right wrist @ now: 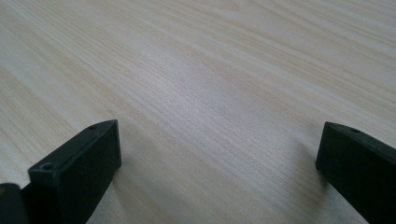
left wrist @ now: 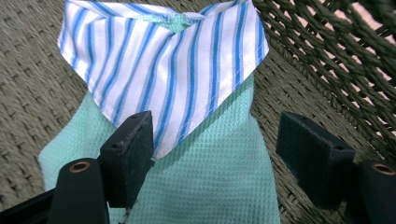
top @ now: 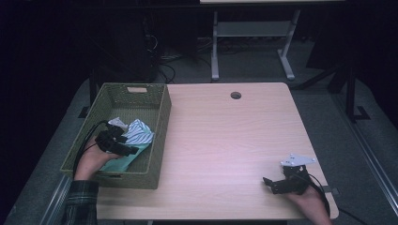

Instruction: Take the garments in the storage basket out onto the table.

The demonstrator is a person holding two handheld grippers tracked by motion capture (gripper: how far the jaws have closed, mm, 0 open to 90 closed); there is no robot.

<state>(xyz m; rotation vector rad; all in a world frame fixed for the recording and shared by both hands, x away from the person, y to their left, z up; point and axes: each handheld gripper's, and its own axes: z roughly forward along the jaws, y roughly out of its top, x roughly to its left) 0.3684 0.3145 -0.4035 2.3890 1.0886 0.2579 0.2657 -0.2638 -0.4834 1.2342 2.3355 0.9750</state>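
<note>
The left claw [left wrist: 212, 158], jaws apart, straddles the mint cloth [left wrist: 210, 186] near the basket [top: 159, 136] wall; right claw [top: 268, 183] apart over bare table [top: 225, 140].

1. In the high view, the left gripper [top: 123, 139] and its hand cover part of the mint-green cloth [top: 123, 161] in the woven basket [top: 162, 122].
2. The left gripper view cuts the striped cloth [left wrist: 163, 60] at its top edge.
3. The high view crops the right hand [top: 312, 201] at its bottom edge.

A white cloth with blue stripes [left wrist: 163, 70] lies over a mint-green waffle-textured cloth [left wrist: 210, 182] in an olive-green woven basket [top: 159, 136]. The surface [top: 225, 140] is pale wood grain.
</note>
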